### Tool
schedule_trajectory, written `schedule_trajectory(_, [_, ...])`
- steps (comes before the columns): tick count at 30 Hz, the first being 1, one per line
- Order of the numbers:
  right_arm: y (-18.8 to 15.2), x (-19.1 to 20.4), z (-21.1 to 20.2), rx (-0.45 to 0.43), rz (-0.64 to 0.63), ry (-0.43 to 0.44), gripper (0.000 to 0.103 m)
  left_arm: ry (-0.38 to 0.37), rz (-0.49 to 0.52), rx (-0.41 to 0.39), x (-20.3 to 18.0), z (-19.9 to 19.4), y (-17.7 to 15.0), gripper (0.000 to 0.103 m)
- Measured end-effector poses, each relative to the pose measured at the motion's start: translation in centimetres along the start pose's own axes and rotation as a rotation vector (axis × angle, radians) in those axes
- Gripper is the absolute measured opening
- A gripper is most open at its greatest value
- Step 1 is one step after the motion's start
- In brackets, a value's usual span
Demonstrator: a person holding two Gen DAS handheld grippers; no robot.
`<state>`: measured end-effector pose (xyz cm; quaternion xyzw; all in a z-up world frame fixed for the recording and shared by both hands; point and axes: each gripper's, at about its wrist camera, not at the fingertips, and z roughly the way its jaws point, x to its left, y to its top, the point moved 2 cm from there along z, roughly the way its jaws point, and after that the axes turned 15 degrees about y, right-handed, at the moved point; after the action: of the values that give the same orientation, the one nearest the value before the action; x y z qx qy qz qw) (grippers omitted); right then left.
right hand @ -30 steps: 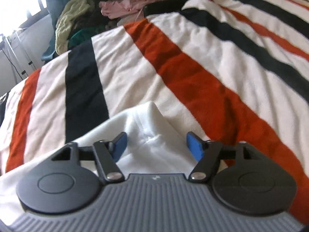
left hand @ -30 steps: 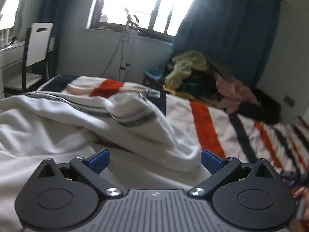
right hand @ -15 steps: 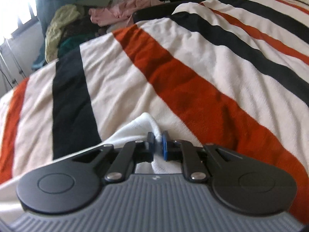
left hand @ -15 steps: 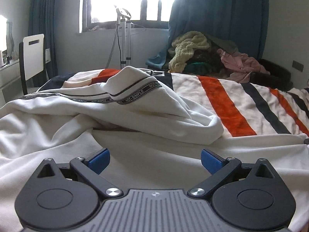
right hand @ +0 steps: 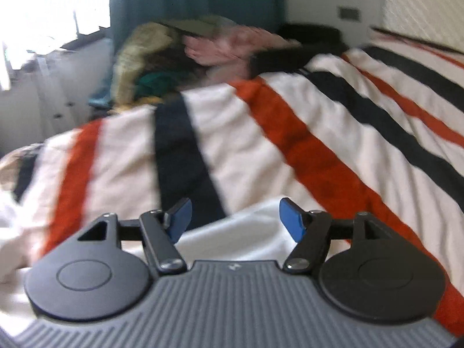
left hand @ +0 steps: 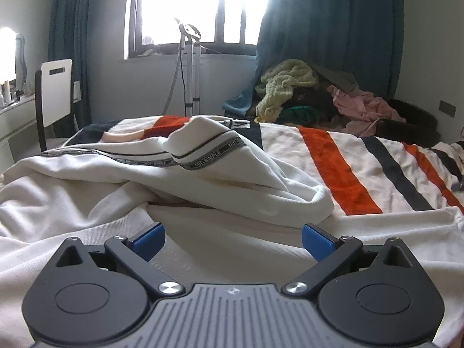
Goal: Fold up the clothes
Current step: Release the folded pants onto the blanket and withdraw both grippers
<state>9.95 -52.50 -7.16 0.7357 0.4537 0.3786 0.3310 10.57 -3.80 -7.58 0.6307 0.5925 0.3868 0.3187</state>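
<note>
Nearest in the left wrist view, the left tongs (left hand: 232, 239) are spread wide, their blue pads (left hand: 148, 239) well apart and holding nothing, low over the white garment (left hand: 121, 191). The garment lies rumpled across the near side of the bed (left hand: 348, 168): a flat panel runs under the tongs, and just beyond it a folded-over sleeve or flap with a grey lettered band (left hand: 214, 153) humps up toward the middle of the bed. Past the garment the bed's blanket shows orange and black stripes on cream.

In the right wrist view, which is blurred, the right tongs (right hand: 233, 220) are also spread, gripping nothing. A point of the white garment (right hand: 246, 232) sits between and below the pads, lying loose on the striped blanket (right hand: 290, 145); whether the pads touch the cloth cannot be told.

Beyond the far edge of the bed, a heap of unsorted clothes (left hand: 319, 98) is piled: a yellow-green knit on top, something dark green beneath, pink fabric to its right, and a black item further right. Left of the bed stand a white-backed chair (left hand: 55, 87) and a pale desk edge. Behind the bed a metal stand (left hand: 190, 66) rises before the bright window (left hand: 203, 8), flanked by dark teal curtains (left hand: 319, 20).
</note>
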Motion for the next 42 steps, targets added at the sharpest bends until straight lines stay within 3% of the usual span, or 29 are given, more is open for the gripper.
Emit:
schedule_trajectory(7, [1.2,9.6,-6.3,-0.087,-0.092,0.271,0.069,-0.005,0.002,-0.043,0.6,-1.5,-0.3,0.101])
schedule_trajectory(10, [-0.2,13.0,-8.7,-0.100,-0.101,0.398,0.069,0.002,-0.002,-0.049,1.1,-2.3,-0.9,0.101])
schedule_trajectory(14, [-4.0,16.0,-10.1,-0.060,-0.094,0.487,0.069,-0.020,-0.029,-0.036,1.7,-2.9,-1.2,0.101])
schedule_trajectory(20, [-5.3,17.9,-10.7,-0.042,-0.152,0.505,0.069,-0.031,-0.057,-0.045,1.8,-3.2,-1.2,0.101])
schedule_trajectory(27, [-5.4,16.9,-10.6,-0.023,-0.072,0.446,0.069,-0.041,-0.043,-0.007,0.9,-2.2,-1.9,0.101])
schedule_trajectory(32, [-5.6,16.0,-9.4,0.014,-0.004,0.467,0.069,-0.037,0.000,-0.013,-0.3,-2.0,-2.4,0.101])
schedule_trajectory(38, [-4.7,16.0,-5.9,0.084,0.096,0.549,0.070,-0.008,-0.019,-0.020,-0.4,-2.0,-2.6,0.101])
schedule_trajectory(42, [-3.6,17.3,0.1,0.149,0.115,0.570,0.067,0.010,-0.054,-0.005,-0.1,-1.2,-2.5,0.101])
